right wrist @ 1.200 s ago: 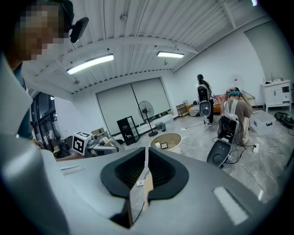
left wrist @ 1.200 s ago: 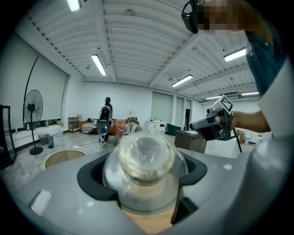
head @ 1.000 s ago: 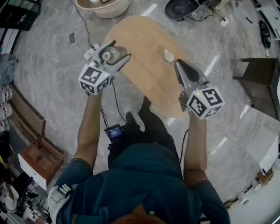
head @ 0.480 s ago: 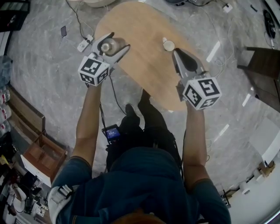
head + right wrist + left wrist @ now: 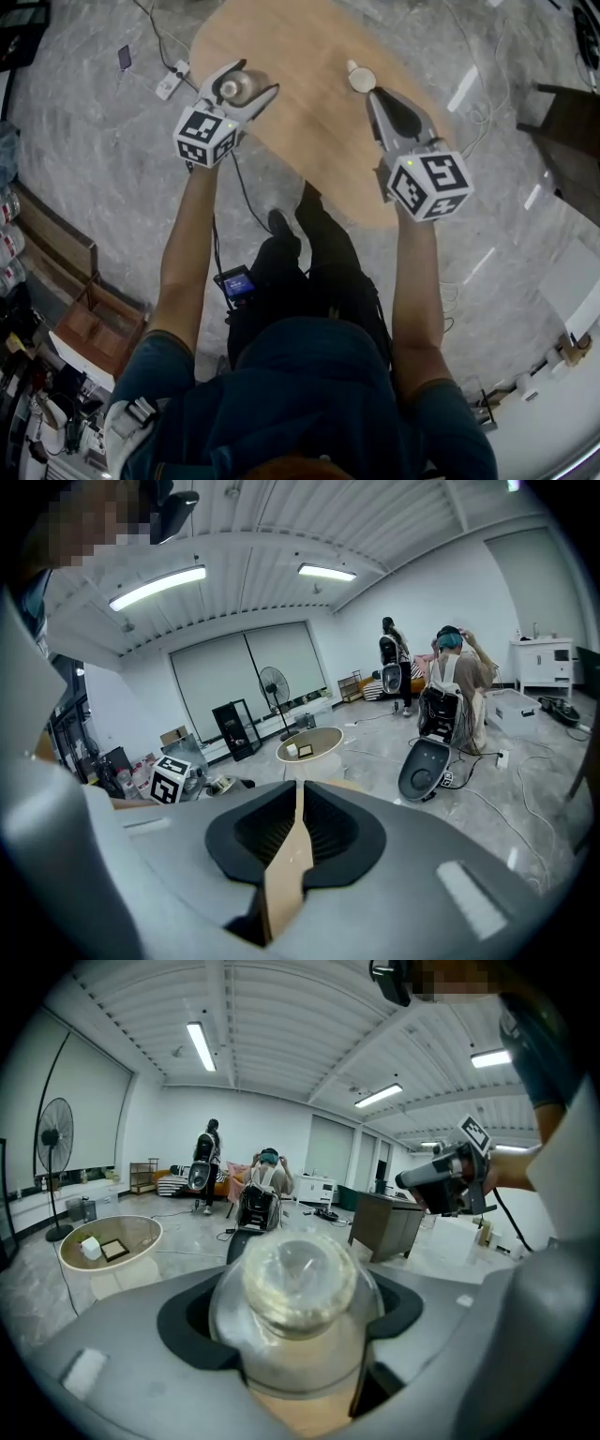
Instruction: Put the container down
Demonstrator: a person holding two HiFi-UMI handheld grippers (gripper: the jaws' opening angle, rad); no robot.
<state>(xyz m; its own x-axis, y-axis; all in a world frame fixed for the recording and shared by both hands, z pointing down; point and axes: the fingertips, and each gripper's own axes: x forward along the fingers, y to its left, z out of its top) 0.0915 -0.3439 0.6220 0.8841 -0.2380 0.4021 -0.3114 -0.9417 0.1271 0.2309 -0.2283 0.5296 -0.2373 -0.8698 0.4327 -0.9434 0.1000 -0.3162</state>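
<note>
The left gripper (image 5: 254, 79) is clamped on a clear container (image 5: 298, 1309). Its two grey jaws stand wide apart, and their dark pads press against the container's round body from either side. The container is see-through, glassy and round. It has broad shoulders that narrow to a shorter ribbed neck with a circular mouth. I cannot tell whether a clear cap sits on that mouth.

In the head view the container shows almost end-on as a pale circle, so its long axis runs roughly upright with the neck at the top. It sits deep between the jaws, close to their root, and the jaw tips reach past it on both sides.

It is over the left edge of the oval wooden table (image 5: 309, 122), whose tan top shows just under it in the left gripper view. Whether its base touches the wood cannot be made out.

The right gripper (image 5: 298, 810) has its jaws pressed together on nothing. It is over the table's right part, with a small pale round object (image 5: 361, 79) just beyond its tip.
</note>
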